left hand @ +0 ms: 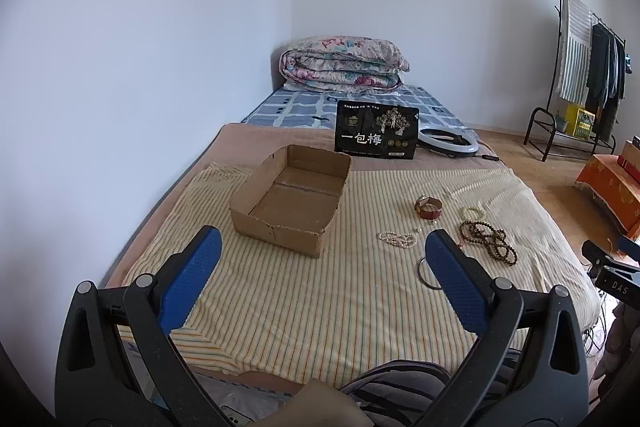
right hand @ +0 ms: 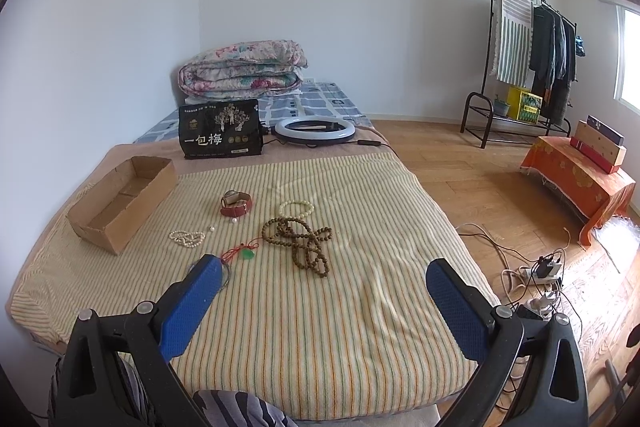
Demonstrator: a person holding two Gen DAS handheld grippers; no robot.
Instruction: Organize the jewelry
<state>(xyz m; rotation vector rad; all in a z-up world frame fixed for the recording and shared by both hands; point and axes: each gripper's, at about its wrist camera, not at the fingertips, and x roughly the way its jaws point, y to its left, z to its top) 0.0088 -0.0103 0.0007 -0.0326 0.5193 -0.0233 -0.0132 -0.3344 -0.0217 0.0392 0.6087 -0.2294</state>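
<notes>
Cardboard box (right hand: 120, 201) lies at left on the striped cloth (right hand: 320, 307); right of it pearl strand (right hand: 186, 239), red-strap watch (right hand: 236, 205), brown bead string (right hand: 304, 241). Left gripper (left hand: 323, 245) and right gripper (right hand: 323, 269) both hover, spread wide, holding nothing.

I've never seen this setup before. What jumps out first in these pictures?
A scatter of jewelry on the striped yellow bedspread: a long brown wooden bead strand, a white pearl necklace and a red-strapped watch. Left of them sits an empty open cardboard box. Two blue-padded grippers, left and right, frame each view, open.
</notes>
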